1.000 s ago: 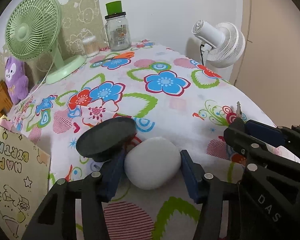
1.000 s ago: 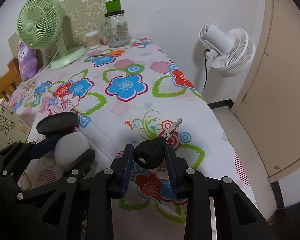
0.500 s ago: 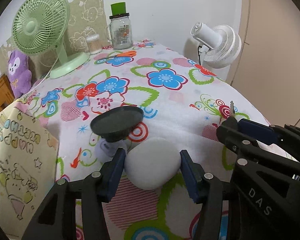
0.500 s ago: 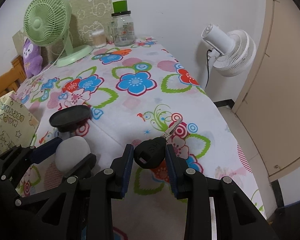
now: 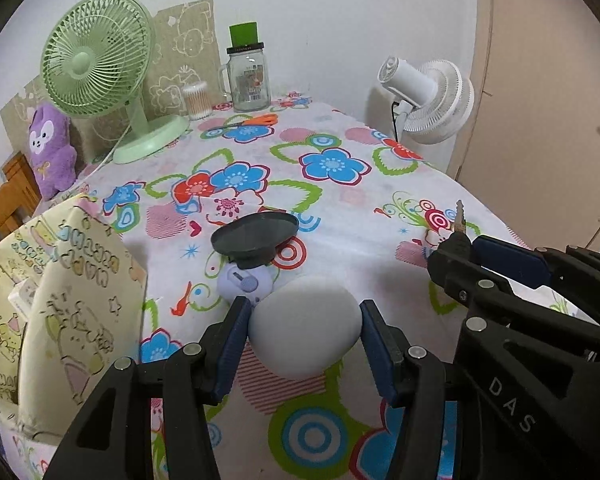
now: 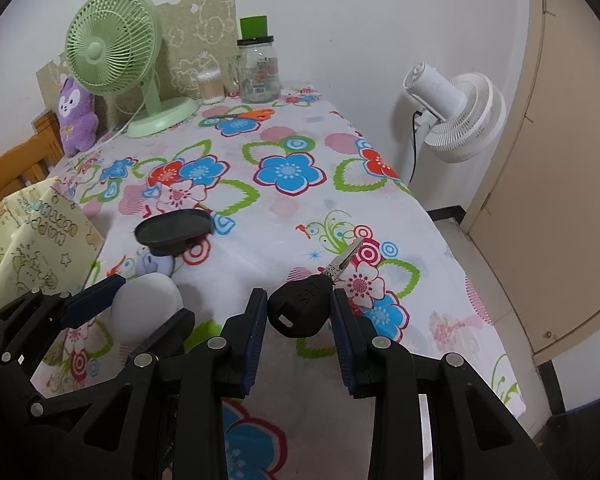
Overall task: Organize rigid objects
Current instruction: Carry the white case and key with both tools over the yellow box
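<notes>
The smooth white egg-shaped stone [image 5: 304,330] sits clamped in the left tool [image 5: 303,338], the black-headed metal key [image 6: 300,310] in the right tool [image 6: 300,316]; both have drawn back from the black round dish [image 5: 255,234], toward the yellow paper gift bag [image 5: 60,300], likely for stowing.

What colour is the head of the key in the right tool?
Black key head, silver blade; clearest in the right wrist view.

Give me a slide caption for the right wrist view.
Right gripper holds a black key above the flowered tablecloth.
</notes>
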Motion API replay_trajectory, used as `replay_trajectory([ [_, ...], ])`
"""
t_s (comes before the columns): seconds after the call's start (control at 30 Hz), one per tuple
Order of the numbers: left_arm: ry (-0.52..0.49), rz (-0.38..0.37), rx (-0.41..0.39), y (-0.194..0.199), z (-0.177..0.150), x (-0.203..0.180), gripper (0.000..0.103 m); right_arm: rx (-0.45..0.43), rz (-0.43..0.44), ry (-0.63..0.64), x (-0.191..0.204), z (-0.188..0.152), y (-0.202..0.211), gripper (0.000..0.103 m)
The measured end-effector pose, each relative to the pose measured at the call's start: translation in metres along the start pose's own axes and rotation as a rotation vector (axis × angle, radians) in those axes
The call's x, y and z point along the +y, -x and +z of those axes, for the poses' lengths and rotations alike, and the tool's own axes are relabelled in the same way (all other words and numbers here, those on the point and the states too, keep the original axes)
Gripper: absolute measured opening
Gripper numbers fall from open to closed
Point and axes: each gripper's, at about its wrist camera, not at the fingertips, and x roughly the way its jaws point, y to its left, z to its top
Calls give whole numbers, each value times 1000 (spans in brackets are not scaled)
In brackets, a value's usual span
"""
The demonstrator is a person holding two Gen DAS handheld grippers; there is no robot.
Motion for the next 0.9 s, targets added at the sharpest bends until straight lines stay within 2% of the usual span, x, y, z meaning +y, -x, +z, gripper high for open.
replay_trajectory([
  [0.9,-26,-4,-48,77,-14,14,57,-51,-5,24,36,-10,76,35],
])
